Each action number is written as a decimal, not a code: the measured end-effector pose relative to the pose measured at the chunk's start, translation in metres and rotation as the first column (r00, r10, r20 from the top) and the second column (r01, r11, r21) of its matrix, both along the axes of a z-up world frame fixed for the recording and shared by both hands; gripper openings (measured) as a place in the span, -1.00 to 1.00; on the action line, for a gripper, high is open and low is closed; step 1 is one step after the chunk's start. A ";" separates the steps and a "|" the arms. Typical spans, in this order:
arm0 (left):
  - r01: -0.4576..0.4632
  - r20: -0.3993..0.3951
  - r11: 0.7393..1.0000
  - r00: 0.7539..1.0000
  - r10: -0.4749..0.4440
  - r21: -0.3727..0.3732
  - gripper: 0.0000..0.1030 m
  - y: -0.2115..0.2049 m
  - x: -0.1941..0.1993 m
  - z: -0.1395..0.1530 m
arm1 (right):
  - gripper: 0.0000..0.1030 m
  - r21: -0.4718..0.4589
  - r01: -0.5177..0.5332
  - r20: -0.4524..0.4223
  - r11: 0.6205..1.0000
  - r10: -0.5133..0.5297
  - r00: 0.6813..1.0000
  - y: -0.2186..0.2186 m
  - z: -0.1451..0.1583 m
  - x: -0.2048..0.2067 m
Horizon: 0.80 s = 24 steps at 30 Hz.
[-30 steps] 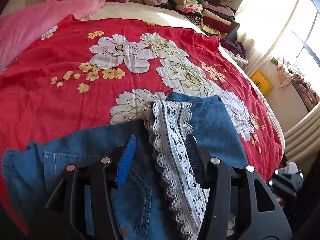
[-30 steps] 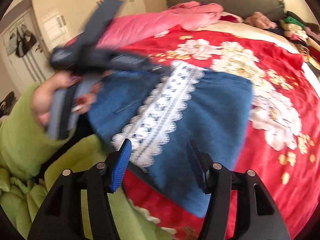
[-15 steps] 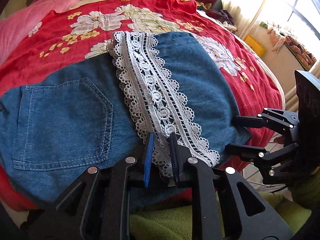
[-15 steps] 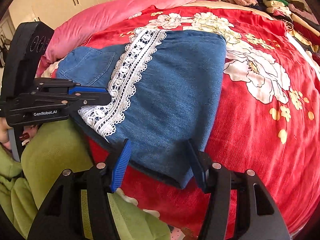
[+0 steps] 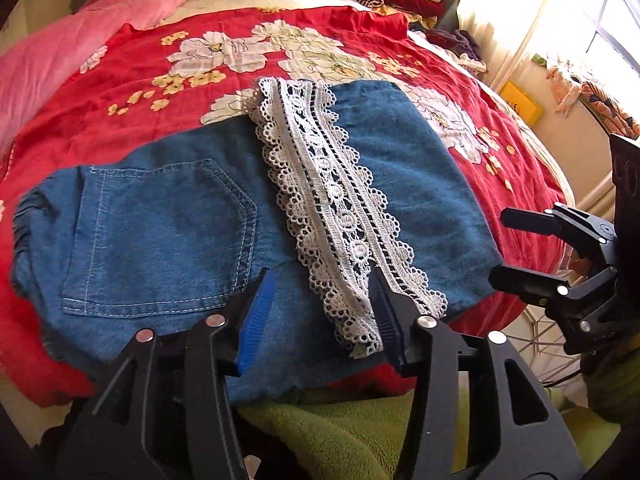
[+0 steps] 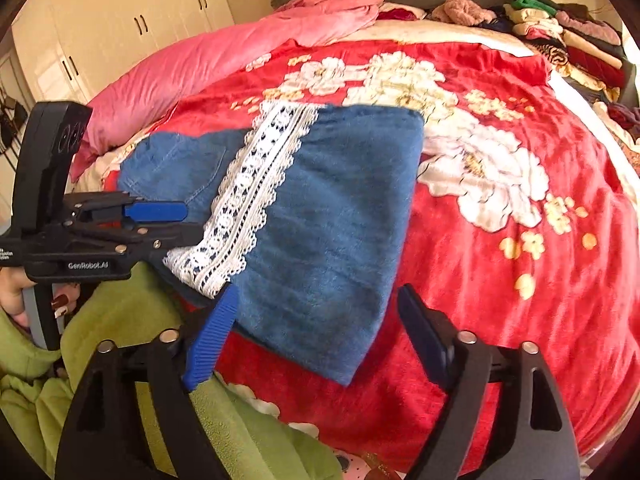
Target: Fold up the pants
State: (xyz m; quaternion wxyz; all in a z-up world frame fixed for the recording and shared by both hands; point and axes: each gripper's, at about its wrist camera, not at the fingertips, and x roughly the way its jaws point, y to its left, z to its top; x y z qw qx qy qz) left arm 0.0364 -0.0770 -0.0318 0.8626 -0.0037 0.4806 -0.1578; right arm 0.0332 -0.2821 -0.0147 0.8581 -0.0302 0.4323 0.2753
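Note:
Blue denim pants [image 5: 168, 232] lie folded flat on the red floral blanket [image 5: 160, 80], back pocket up, with a white lace hem [image 5: 336, 216] running across the top layer. My left gripper [image 5: 320, 280] hovers at the near end of the lace. Its jaws are opening, the lace tip lies between them, and the pads do not press on it. My right gripper [image 6: 318, 294] is over the near denim corner [image 6: 332, 320], its jaws opening wide around nothing. The right wrist view shows the left gripper [image 6: 188, 224] at the lace [image 6: 248, 200].
A pink quilt [image 6: 208, 64] lies along the bed's far left. Stacks of folded clothes [image 6: 568, 40] line the far right edge. A green fleece sleeve [image 6: 132, 320] fills the near edge, and a hand [image 6: 16, 292] holds the left gripper's handle. White wardrobes [image 6: 120, 20] stand behind.
The left jaws pinched the lace end half a second ago and have since spread and let it go. The right jaws have widened. The pants went from being dragged to lying flat.

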 end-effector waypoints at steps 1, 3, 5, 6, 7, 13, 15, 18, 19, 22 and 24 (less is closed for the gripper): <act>-0.004 0.008 1.000 1.000 0.004 0.002 -0.02 0.001 -0.002 0.002 | 0.65 0.000 0.001 0.007 1.000 -0.001 1.000 0.000 0.002 0.000; -0.012 0.020 1.000 1.000 0.012 0.007 0.18 0.003 -0.003 0.006 | 0.79 -0.006 0.002 0.031 1.000 -0.002 1.000 0.001 0.008 -0.002; -0.023 0.034 1.000 0.999 0.023 0.009 0.29 0.007 -0.006 0.010 | 0.79 -0.006 -0.003 0.050 1.000 0.003 0.999 0.002 0.014 -0.004; -0.029 0.042 1.000 0.999 0.029 0.011 0.36 0.009 -0.008 0.012 | 0.79 -0.007 -0.004 0.061 1.000 0.005 0.998 0.003 0.017 -0.004; -0.035 0.048 0.999 0.998 0.034 0.013 0.45 0.011 -0.009 0.014 | 0.79 -0.007 -0.004 0.068 1.000 0.004 0.998 0.004 0.020 -0.004; -0.081 0.097 0.997 0.992 0.080 0.011 0.62 0.028 -0.015 0.027 | 0.80 -0.002 -0.023 0.114 1.000 0.023 0.993 0.018 0.040 0.002; -0.099 0.106 0.995 0.990 0.098 0.010 0.64 0.035 -0.015 0.029 | 0.80 0.000 -0.035 0.127 0.999 0.035 0.991 0.025 0.047 0.006; -0.123 0.112 0.992 0.986 0.122 0.001 0.65 0.046 -0.016 0.032 | 0.80 -0.002 -0.055 0.147 0.999 0.054 0.988 0.036 0.056 0.010; -0.134 0.113 0.991 0.985 0.133 -0.002 0.65 0.051 -0.017 0.032 | 0.80 -0.005 -0.060 0.153 0.998 0.060 0.986 0.040 0.058 0.012; -0.159 0.114 0.987 0.981 0.159 -0.014 0.66 0.063 -0.018 0.033 | 0.80 -0.005 -0.072 0.163 0.997 0.072 0.984 0.049 0.065 0.016; -0.176 0.115 0.984 0.977 0.177 -0.021 0.69 0.070 -0.020 0.033 | 0.80 -0.002 -0.078 0.166 0.997 0.077 0.983 0.055 0.069 0.019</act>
